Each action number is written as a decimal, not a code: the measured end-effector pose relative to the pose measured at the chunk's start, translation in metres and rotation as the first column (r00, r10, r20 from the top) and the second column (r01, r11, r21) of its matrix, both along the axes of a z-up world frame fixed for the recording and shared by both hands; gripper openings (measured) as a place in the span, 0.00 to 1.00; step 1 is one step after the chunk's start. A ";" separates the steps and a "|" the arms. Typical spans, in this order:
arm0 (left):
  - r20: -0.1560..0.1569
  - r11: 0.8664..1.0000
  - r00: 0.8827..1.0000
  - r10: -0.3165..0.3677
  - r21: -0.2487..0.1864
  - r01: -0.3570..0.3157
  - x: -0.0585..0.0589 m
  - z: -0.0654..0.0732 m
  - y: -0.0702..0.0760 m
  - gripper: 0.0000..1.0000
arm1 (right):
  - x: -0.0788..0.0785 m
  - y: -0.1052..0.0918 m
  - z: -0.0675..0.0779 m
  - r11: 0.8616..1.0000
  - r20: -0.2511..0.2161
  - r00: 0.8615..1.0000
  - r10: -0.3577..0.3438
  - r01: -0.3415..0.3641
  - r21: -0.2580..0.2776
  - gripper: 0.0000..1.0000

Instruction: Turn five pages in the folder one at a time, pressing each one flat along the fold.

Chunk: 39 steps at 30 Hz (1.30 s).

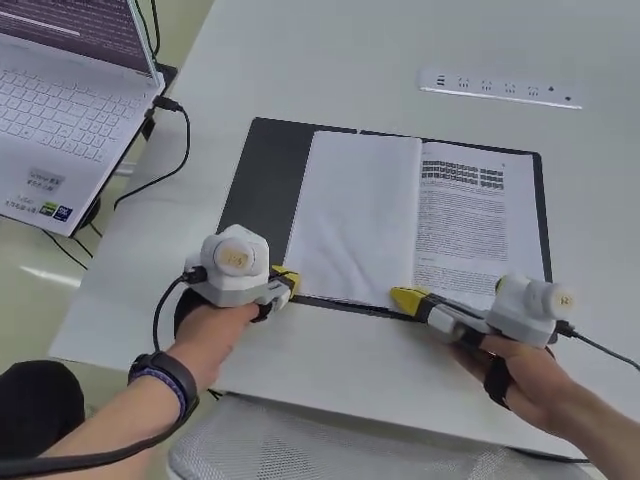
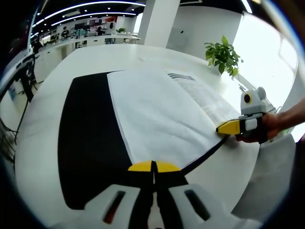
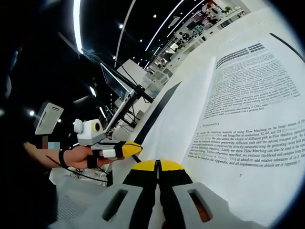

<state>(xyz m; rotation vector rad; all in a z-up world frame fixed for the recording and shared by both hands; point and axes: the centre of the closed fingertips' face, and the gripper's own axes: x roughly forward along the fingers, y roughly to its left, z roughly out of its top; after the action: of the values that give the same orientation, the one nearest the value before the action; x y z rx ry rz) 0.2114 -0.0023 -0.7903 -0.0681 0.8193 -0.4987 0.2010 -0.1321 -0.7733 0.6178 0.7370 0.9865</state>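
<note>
Folder (image 1: 262, 170) just beyond left gripper (image 1: 288, 281), right gripper (image 1: 405, 298)

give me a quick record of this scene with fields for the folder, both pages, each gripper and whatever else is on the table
folder: open flat on the white table, black cover bare on the left
left page: blank side up
right page: printed text
left gripper: jaws shut, by the blank page's near left corner
right gripper: jaws shut, tip at the near end of the fold
laptop: open, off to the far left
power strip: beyond the folder
</note>
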 end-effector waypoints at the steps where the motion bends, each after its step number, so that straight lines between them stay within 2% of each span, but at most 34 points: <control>1: 0.000 1.000 1.000 0.003 -0.003 -0.003 0.000 0.000 0.000 0.00 | -0.001 0.000 0.000 1.000 -0.004 1.000 0.002 -0.002 -0.002 0.00; 3: -0.002 1.000 1.000 0.009 -0.010 -0.009 0.000 0.000 0.000 0.00 | -0.001 -0.001 -0.001 1.000 -0.034 0.999 -0.013 0.013 0.003 0.00; 6: -0.004 1.000 1.000 0.011 -0.009 -0.011 0.000 0.000 0.000 0.00 | -0.003 -0.002 -0.001 1.000 -0.042 0.999 -0.020 0.019 -0.005 0.00; 9: -0.011 1.000 1.000 0.012 -0.019 -0.013 -0.001 0.001 -0.001 0.00 | -0.005 -0.003 0.001 1.000 -0.033 0.999 -0.015 0.014 -0.027 0.00; 14: -0.010 0.997 1.000 0.025 -0.070 -0.026 -0.003 0.006 -0.003 0.05 | -0.007 -0.010 0.006 0.997 -0.002 1.000 -0.017 0.017 -0.082 0.00; 18: 0.013 0.997 1.000 0.013 -0.075 -0.012 -0.008 0.020 -0.009 0.10 | -0.006 -0.020 0.014 0.993 0.039 0.999 -0.025 0.030 -0.118 0.14; 20: 0.035 0.997 0.999 0.005 -0.074 -0.003 -0.010 0.027 -0.012 0.12 | -0.006 -0.030 0.020 0.987 0.087 0.996 -0.014 0.028 -0.161 0.19; 24: 0.068 0.998 0.998 -0.015 -0.068 0.020 -0.016 0.043 -0.018 0.17 | -0.008 -0.046 0.026 0.975 0.132 0.991 -0.010 0.040 -0.219 0.30; 26: 0.079 0.998 0.997 -0.023 -0.063 0.028 -0.018 0.048 -0.019 0.18 | -0.007 -0.054 0.033 0.972 0.179 0.983 -0.030 0.071 -0.226 0.37; 29: 0.097 0.998 0.995 -0.031 -0.058 0.036 -0.020 0.057 -0.019 0.20 | -0.010 -0.063 0.037 0.971 0.173 0.984 -0.039 0.078 -0.227 0.40; 34: 0.128 0.998 0.991 -0.048 -0.037 0.053 -0.021 0.072 -0.017 0.25 | -0.012 -0.079 0.044 0.960 0.202 0.978 -0.042 0.096 -0.263 0.46; 38: 0.150 0.998 0.987 -0.051 -0.016 0.054 -0.022 0.084 -0.012 0.26 | -0.010 -0.094 0.054 0.954 0.240 0.969 -0.053 0.120 -0.274 0.49; 39: 0.151 0.998 0.987 -0.056 -0.011 0.058 -0.023 0.086 -0.011 0.27 | -0.010 -0.098 0.057 0.949 0.248 0.967 -0.053 0.126 -0.288 0.50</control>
<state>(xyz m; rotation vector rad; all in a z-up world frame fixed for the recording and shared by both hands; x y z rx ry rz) 0.1883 -0.0137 -0.7047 -0.0210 0.6704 -0.5577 0.1908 -0.2299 -0.7167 0.2574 0.6238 0.8247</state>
